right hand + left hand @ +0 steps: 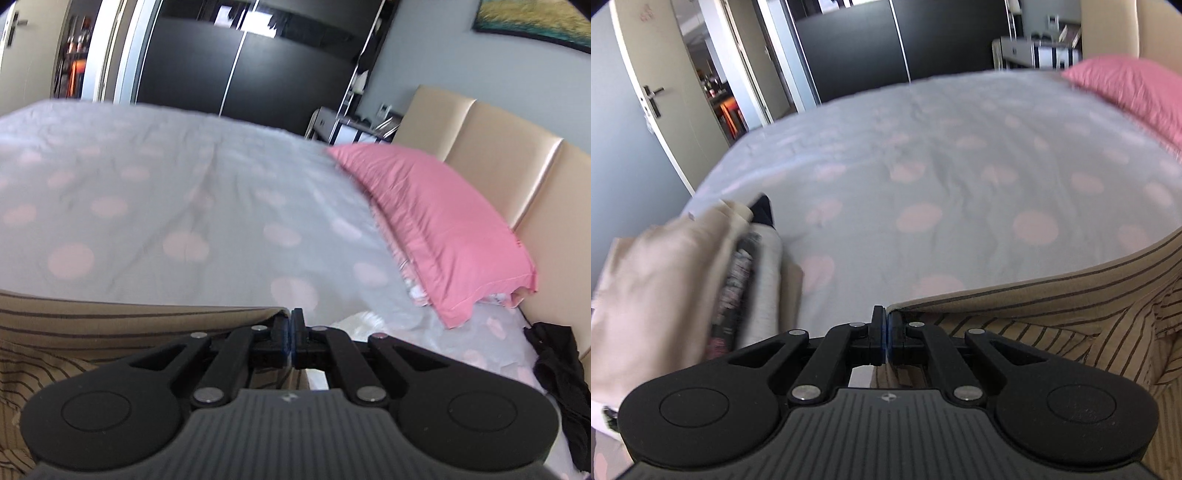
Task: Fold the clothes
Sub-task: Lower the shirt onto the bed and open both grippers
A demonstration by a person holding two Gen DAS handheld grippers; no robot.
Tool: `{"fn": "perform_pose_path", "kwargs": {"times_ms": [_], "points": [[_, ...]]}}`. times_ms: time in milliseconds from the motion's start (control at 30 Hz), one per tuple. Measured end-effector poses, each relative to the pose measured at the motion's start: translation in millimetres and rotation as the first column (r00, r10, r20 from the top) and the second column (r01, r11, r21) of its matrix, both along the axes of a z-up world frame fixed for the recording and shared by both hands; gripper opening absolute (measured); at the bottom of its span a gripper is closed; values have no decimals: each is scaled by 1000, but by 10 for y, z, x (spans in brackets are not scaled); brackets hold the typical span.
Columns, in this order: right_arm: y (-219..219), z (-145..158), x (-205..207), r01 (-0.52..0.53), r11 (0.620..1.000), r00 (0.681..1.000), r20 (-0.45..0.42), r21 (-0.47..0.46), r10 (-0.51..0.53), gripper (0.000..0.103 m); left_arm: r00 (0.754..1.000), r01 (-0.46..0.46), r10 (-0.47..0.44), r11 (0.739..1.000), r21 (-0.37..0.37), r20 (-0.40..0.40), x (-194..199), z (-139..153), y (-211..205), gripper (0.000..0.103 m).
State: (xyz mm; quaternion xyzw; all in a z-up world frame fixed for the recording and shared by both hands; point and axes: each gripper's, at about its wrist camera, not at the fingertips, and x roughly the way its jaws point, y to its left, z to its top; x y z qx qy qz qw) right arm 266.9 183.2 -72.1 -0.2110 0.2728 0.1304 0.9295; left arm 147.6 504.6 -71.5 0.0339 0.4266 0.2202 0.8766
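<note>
Both grippers angled down over bed, left gripper (886,317) and right gripper (290,321) clamped on striped shirt (1052,306)

Shirt (1052,317) is thin striped cloth, bedsheet (923,166) soft matt cotton-looking, pillow (436,221) smooth cloth, headboard (498,147) glossy leather-like, grippers (886,325) matt black plastic.

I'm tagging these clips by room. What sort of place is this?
A bedroom, most likely at home: a bed with a dotted grey cover, a pink pillow against a padded headboard, and a dark wardrobe behind.
</note>
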Motion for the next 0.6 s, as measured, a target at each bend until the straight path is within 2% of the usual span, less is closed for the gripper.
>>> {"fn": "perform_pose_path", "kwargs": {"times_ms": [133,300,433,467,533,567,600], "points": [[127,-428,310,-10,999,999,-48,-47,8,1,998,-9,8,1000,-14,-60,170,-378,73,0],[267,-771,527,-19,997,993,-115,-75,11,2,993,-25,21,999,-35,-119,290,-689,148,0],[312,-962,613,-29,995,984,-176,-99,11,3,992,-16,12,1000,-26,-127,287,-784,127,0],[311,-987,622,-31,994,982,-191,-106,10,7,992,-16,13,1000,-26,-128,290,-762,123,0],[281,-949,616,-40,992,981,-194,-116,17,14,993,-23,18,999,-39,-118,269,-682,129,10],[254,-894,607,-42,992,982,-188,-117,19,18,995,-32,27,998,-48,-98,226,-615,135,20],[221,-821,591,-43,993,983,-180,-114,22,25,997,-38,34,998,-51,-74,172,-538,134,26]]}}
